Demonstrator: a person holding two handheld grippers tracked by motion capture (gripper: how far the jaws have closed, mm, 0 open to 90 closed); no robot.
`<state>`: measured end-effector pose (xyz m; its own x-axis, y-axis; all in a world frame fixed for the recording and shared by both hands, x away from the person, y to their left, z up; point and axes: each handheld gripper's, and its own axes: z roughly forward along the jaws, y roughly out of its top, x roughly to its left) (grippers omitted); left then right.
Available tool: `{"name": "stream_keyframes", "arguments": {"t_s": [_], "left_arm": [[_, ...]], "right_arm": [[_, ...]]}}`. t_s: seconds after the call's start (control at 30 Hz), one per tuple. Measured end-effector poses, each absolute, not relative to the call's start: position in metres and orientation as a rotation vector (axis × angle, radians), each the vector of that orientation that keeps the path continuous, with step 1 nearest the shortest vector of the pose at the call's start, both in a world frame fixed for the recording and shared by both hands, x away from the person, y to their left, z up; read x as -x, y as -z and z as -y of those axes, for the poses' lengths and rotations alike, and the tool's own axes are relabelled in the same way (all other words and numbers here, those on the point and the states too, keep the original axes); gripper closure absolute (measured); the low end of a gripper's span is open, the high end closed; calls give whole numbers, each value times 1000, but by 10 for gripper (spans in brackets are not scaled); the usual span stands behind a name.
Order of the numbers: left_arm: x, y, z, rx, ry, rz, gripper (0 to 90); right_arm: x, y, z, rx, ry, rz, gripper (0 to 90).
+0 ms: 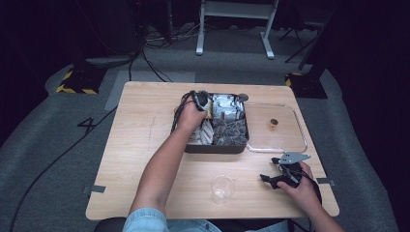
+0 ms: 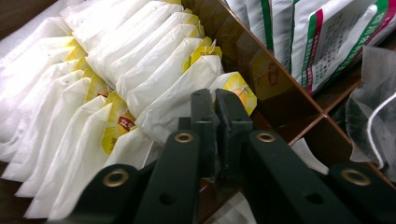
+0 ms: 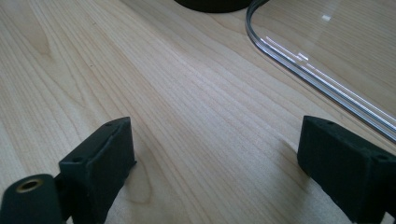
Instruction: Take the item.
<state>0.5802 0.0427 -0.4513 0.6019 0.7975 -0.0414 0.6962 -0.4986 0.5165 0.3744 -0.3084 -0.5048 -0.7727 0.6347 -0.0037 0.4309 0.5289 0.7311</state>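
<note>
The left gripper (image 2: 215,100) has its fingers pinched on a tea sachet (image 2: 180,100) mid-frame in the box (image 1: 215,147) — next, lift it straight out — the right gripper (image 3: 215,158), fingers wide, idles over the counter (image 3: 187,93).

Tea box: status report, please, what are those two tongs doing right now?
Left tongs shut on a white tea sachet in the tea box. Right tongs open, resting on table. Nothing in the way.

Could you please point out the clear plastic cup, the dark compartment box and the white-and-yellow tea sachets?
Clear plastic cup (image 1: 222,188), high view, its side wall.
Dark compartment box (image 1: 215,148), high view, its near wall.
White-and-yellow tea sachets (image 2: 140,70), left gripper view, one sachet's white paper.
</note>
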Motion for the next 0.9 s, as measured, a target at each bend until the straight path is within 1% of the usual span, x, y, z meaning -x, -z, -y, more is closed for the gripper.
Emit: {"name": "stream_keyframes", "arguments": {"t_s": [0.13,0.5,0.67,0.9], "left_arm": [[-580,449,-47,-2335,-278,-1172,897],[-579,437,-57,-2273,-276,-1152,900],[-577,428,-62,-2241,-259,-1127,900],[-570,411,-70,-2209,-268,-1089,900]], "right_arm": [[-374,505,308,-893,-1085,-2501,112],[-374,505,308,-894,-1085,-2501,112],[-374,505,308,-895,-1085,-2501,112],[-374,505,308,-893,-1085,-2501,112]]}}
